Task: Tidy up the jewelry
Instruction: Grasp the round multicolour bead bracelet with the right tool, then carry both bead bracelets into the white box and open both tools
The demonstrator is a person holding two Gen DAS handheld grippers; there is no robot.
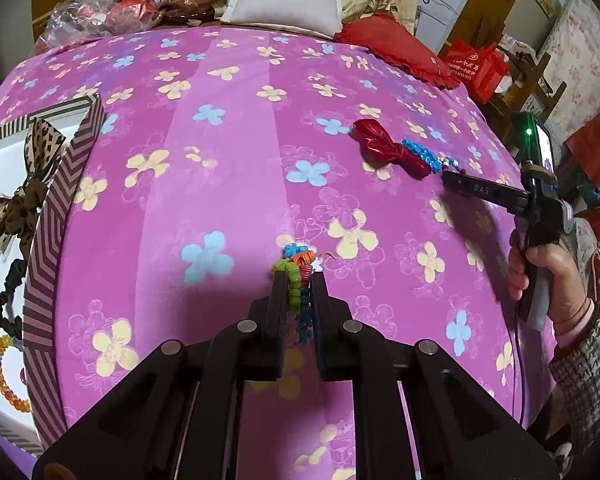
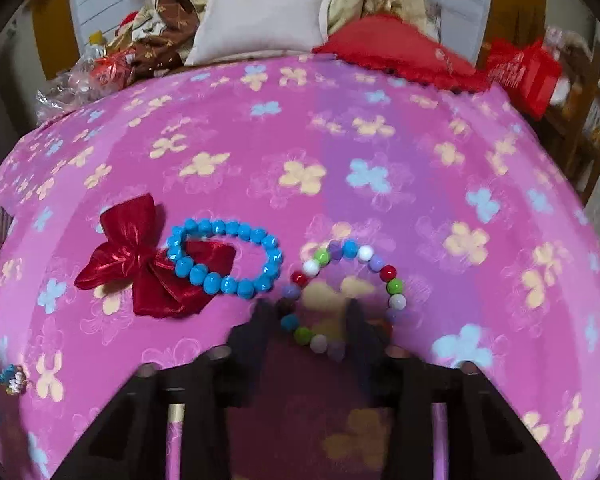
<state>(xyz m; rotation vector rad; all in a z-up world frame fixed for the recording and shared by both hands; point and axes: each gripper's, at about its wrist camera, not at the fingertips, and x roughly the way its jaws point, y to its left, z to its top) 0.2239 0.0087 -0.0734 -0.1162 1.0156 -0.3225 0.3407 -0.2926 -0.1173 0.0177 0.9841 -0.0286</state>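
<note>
My left gripper (image 1: 298,276) is shut on a multicoloured coiled bracelet (image 1: 296,270) just above the pink flowered bedspread (image 1: 228,168). My right gripper (image 2: 308,304) is open, its blurred fingers straddling the near part of a mixed-colour bead bracelet (image 2: 394,286) that lies on the bedspread (image 2: 340,128). A blue bead bracelet (image 2: 224,256) lies to its left, overlapping a red satin bow (image 2: 132,256). In the left wrist view the bow (image 1: 384,146) and blue bracelet (image 1: 422,154) lie at the right, with the right gripper (image 1: 456,180) beside them.
A striped box (image 1: 52,216) stands at the left and holds a leopard bow (image 1: 28,184), a black scrunchie and an orange bead bracelet (image 1: 4,376). A white pillow (image 2: 260,16), a red cushion (image 2: 400,52) and plastic bags lie at the far edge.
</note>
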